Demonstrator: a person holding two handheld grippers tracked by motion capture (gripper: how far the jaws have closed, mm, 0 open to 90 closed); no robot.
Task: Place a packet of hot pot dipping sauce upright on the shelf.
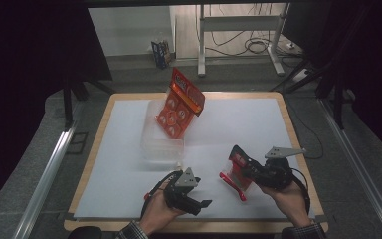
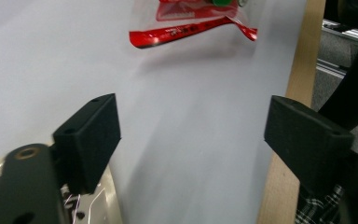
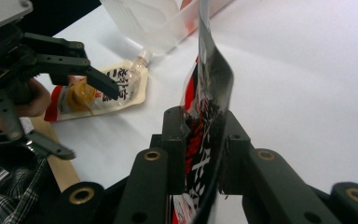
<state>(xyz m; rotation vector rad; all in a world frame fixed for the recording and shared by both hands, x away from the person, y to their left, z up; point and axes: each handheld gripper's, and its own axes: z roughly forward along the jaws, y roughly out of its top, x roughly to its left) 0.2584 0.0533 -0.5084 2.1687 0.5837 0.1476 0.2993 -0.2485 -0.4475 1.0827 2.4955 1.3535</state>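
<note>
High view: white tabletop (image 1: 129, 149) with a clear plastic bin (image 1: 161, 142) at centre-left. An orange multi-pack sheet (image 1: 180, 102) leans tilted out of the bin's far end; my read is it is too tall to lie flat inside, so it props on the rim. Right gripper (image 1: 238, 162) holds a red-and-clear snack pouch (image 1: 235, 179) near the front right, lifted at an angle so its lower edge hangs just off the tabletop. Left gripper (image 1: 204, 203) sits at front centre, jaws apart, nothing between them.

Left gripper view: both black jaws stand wide with bare tabletop between. The snack pouch shows ahead at the top edge (image 2: 193, 25), well apart from these jaws.

Right gripper view: jaws are clamped on the snack pouch (image 3: 205, 116), which stands on edge between the pads and curls upward. Gripping it by one end likely keeps it stiff enough to drop into the bin (image 3: 154, 21) beyond. A cream spout pouch (image 3: 98, 91) lies flat on the tabletop just under the left gripper (image 3: 70, 107), its cap pointing at the bin; looks set down there for the next pick.

Count: one bin, one orange sheet, one red pouch, one cream spout pouch, two grippers.
</note>
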